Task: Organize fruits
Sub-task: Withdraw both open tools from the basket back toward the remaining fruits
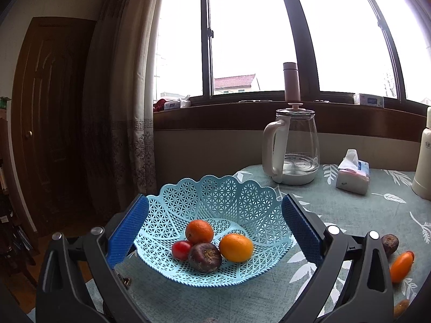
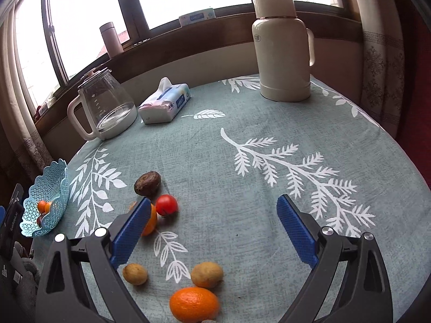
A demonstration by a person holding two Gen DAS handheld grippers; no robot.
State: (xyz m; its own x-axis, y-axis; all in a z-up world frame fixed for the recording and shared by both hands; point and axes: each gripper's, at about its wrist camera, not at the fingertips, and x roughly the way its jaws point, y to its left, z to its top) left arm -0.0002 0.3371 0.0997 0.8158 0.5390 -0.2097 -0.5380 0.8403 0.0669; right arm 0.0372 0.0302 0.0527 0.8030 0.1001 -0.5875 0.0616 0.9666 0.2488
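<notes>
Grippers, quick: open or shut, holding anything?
Left gripper: open, empty, fingers flanking the light blue lattice plastic basket.
Right gripper: open, empty, over the teal leaf-print tablecloth.

Both grippers spread wide, nothing held.
Left black two-finger gripper with blue ribbed pads (image 1: 215, 228) level, facing forward; right black two-finger gripper with blue ribbed pads (image 2: 214, 228) angled downward.

Bright windows (image 1: 242, 32), patterned curtain (image 1: 126, 94), brown door (image 1: 51, 113), leaf-print tablecloth (image 2: 242, 140).
</notes>
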